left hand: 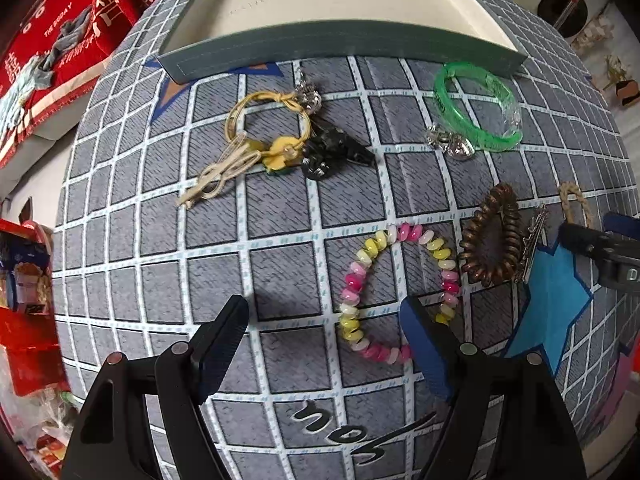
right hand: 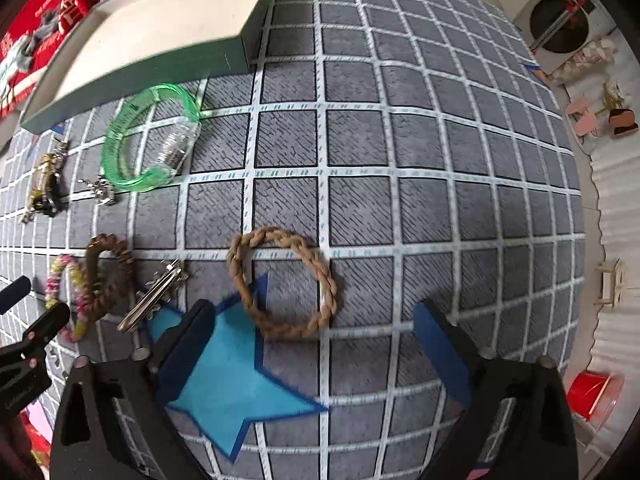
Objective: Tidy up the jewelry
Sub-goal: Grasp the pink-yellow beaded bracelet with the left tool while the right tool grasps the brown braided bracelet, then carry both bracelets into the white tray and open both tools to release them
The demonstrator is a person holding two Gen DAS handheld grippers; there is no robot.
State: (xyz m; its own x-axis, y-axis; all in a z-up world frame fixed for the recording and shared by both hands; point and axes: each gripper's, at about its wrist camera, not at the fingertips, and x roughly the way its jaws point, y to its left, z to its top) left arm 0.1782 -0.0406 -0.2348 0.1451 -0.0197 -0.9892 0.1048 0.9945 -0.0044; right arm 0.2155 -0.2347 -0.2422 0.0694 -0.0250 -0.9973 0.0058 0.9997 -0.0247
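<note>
Jewelry lies scattered on a grey checked cloth (left hand: 280,264). My left gripper (left hand: 326,326) is open and empty, its right finger at the edge of a pink and yellow spiral bracelet (left hand: 396,292). Beyond it lie a brown spiral hair tie (left hand: 494,236), a silver clip (left hand: 534,236), a green bangle (left hand: 476,108), a yellow cord bracelet with a flower (left hand: 268,128) and a black clip (left hand: 336,152). My right gripper (right hand: 312,328) is open and empty just in front of a braided brown bracelet (right hand: 282,282). The green bangle (right hand: 148,136) lies far left in the right wrist view.
An open grey-green box with a cream inside (left hand: 332,4) stands at the back of the cloth; its corner (right hand: 244,52) shows in the right wrist view. Blue star patches (right hand: 232,380) mark the cloth. Red fabric (left hand: 60,28) lies at the left. A red cup (right hand: 592,396) sits off the right edge.
</note>
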